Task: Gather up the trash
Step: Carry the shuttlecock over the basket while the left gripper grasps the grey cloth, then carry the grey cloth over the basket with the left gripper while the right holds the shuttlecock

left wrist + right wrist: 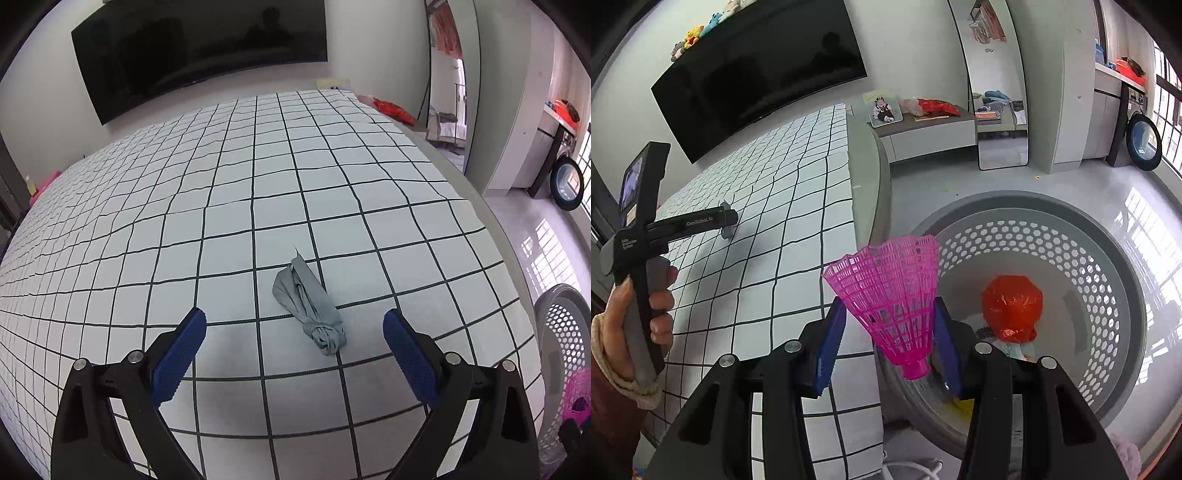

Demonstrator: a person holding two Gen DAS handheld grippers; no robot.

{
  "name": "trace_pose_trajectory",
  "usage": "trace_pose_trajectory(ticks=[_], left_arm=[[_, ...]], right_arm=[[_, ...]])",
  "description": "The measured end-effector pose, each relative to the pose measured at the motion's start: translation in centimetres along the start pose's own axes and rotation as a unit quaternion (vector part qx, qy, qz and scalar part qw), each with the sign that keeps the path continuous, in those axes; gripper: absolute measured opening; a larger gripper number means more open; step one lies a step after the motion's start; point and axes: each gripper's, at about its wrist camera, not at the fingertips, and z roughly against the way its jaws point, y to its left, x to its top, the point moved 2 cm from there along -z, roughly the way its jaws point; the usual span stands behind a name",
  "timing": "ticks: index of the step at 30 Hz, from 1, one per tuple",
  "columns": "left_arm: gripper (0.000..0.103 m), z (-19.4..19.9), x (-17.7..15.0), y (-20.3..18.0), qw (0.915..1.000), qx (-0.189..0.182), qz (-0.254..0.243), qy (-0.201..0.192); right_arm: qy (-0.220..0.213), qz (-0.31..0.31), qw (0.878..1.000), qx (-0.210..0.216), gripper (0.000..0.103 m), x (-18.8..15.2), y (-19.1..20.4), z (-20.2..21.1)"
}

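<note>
Gripping a pink plastic-mesh shuttlecock (894, 306) between its blue pads, the right gripper (890, 332) hangs over the grey perforated basket (1100, 280); beside that basket, the left gripper (294, 332), jaws apart, flanks a knotted grey cloth (310, 306) on the checked bedsheet (258, 177).

The left gripper (294, 326) points steeply downward, its blue-padded jaws spread wide with nothing pressed between them. The right gripper (890, 321) also tilts down, jaws clamped partway. The person's left hand (652, 306) wraps its gripper's handle.
</note>
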Motion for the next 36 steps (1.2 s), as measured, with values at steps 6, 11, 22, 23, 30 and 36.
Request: trace_pose_trajectory(ticks=[6, 11, 22, 23, 30, 36], left_arm=[[0.041, -1.1, -0.1, -0.2, 0.9999, 0.009, -0.012, 0.006], [0.015, 0.3, -1.2, -1.1, 0.9995, -0.014, -0.029, 0.007], [0.015, 10.7, -5.1, -5.7, 0.9919, -0.079, -0.075, -0.066], [0.015, 11.7, -5.5, -6.6, 0.99, -0.085, -0.084, -0.075], [0.015, 16.7, -8.3, -13.8, 0.972, -0.132, -0.151, -0.122], [0.015, 16.6, -10.0, -17.5, 0.9639, -0.174, -0.174, -0.102]], right_arm=[[-0.004, -0.014, 1.0, -0.002, 0.046, -0.1, -1.4, 0.4], [-0.008, -0.019, 1.0, -0.003, 0.046, -0.1, -1.7, 0.9], [-0.033, -0.033, 0.999, -0.017, 0.046, -0.9, -3.6, 4.9], [-0.035, -0.035, 0.999, -0.021, 0.046, -1.1, -4.0, 5.4], [-0.052, -0.056, 0.996, -0.051, 0.046, -2.3, -7.5, 8.4], [-0.055, -0.08, 0.992, -0.083, 0.046, -3.2, -10.5, 9.4]])
